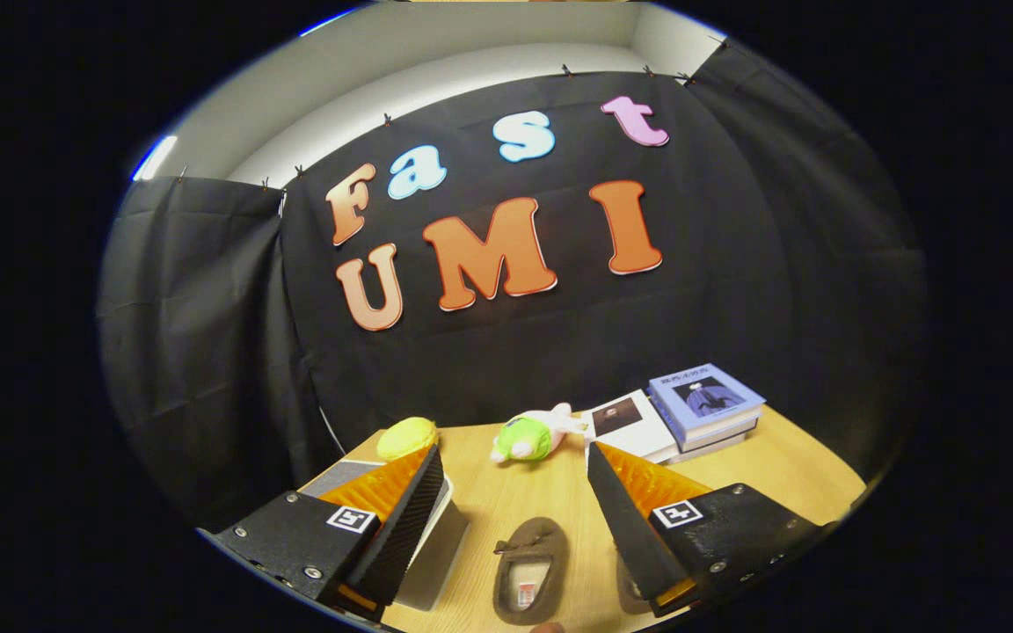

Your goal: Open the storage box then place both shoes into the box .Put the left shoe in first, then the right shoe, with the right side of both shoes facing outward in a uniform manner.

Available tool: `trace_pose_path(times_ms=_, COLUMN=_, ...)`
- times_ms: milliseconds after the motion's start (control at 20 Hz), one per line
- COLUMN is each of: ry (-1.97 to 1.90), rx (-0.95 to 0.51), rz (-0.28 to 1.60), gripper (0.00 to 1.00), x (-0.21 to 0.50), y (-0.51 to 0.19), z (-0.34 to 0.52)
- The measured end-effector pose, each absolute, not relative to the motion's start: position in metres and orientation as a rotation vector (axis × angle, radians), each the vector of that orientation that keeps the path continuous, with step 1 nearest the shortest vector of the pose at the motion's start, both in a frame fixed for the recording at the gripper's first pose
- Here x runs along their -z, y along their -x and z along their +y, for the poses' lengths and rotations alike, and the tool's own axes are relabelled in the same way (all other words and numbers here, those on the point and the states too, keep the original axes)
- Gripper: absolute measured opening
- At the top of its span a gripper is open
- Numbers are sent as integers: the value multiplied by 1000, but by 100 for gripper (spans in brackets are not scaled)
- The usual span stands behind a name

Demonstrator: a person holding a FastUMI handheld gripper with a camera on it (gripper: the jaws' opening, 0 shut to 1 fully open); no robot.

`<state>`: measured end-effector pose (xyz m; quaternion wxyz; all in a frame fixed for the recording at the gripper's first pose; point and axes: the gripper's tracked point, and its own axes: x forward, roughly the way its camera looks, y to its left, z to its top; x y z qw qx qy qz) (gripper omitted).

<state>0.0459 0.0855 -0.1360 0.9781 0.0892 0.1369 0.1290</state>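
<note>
My gripper (506, 501) is open and held above the wooden table (779, 479), with nothing between its fingers. A brown slipper-like shoe (531, 570) lies on the table between the fingers and below them, its opening facing up. A sliver of a second shoe (625, 587) peeks out beside the right finger (621, 519), mostly hidden by it. The grey storage box (436, 549) sits under and behind the left finger (401, 519); whether its lid is open is hidden.
Beyond the fingers lie a yellow plush toy (407, 437) and a green and pink plush toy (528, 436). A stack of books (707, 406) and a white book (625, 425) rest at the table's far right. The black cloth wall rises behind.
</note>
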Motion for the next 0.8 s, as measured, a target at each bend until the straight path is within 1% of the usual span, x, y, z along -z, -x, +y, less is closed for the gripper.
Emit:
trace_pose_path(times_ms=250, ry=-302, rx=-381, rz=396, gripper=99, x=177, y=-54, z=128)
trace_pose_path(times_ms=500, ry=-412, rx=-461, rz=519, gripper=99, x=221, y=-58, z=160)
trace_pose_path(times_ms=800, ry=-548, rx=-574, rz=633, gripper=98, x=253, y=-51, z=198)
